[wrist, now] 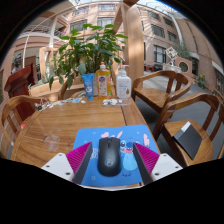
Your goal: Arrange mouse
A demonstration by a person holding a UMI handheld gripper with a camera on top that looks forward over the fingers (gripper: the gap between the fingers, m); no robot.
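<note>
From my seat I see the hand-held gripper (109,160) spread wide, its two magenta pads (80,157) angled outward. The black mouse (108,156) stands between them with a clear gap on either side, resting on a blue mouse mat (122,135) that lies on the round wooden tabletop (60,120). I have hold of nothing.

Beyond the mat, at the far side of the tabletop, a cluster of containers stands close together: an orange-labelled bottle (103,80), a clear bottle (124,83) just beside it, and a small blue pack (89,86) on the other side. I cannot tell what any of them holds. Behind them rises a leafy green plant (92,48).

A clear glass (52,141) sits on the tabletop off to one side of the fingers. Wooden chairs (168,82) ring the tabletop, and a dark flat object (189,140) rests on the seat of the nearest one. Nothing lies between the fingers and the mouse.
</note>
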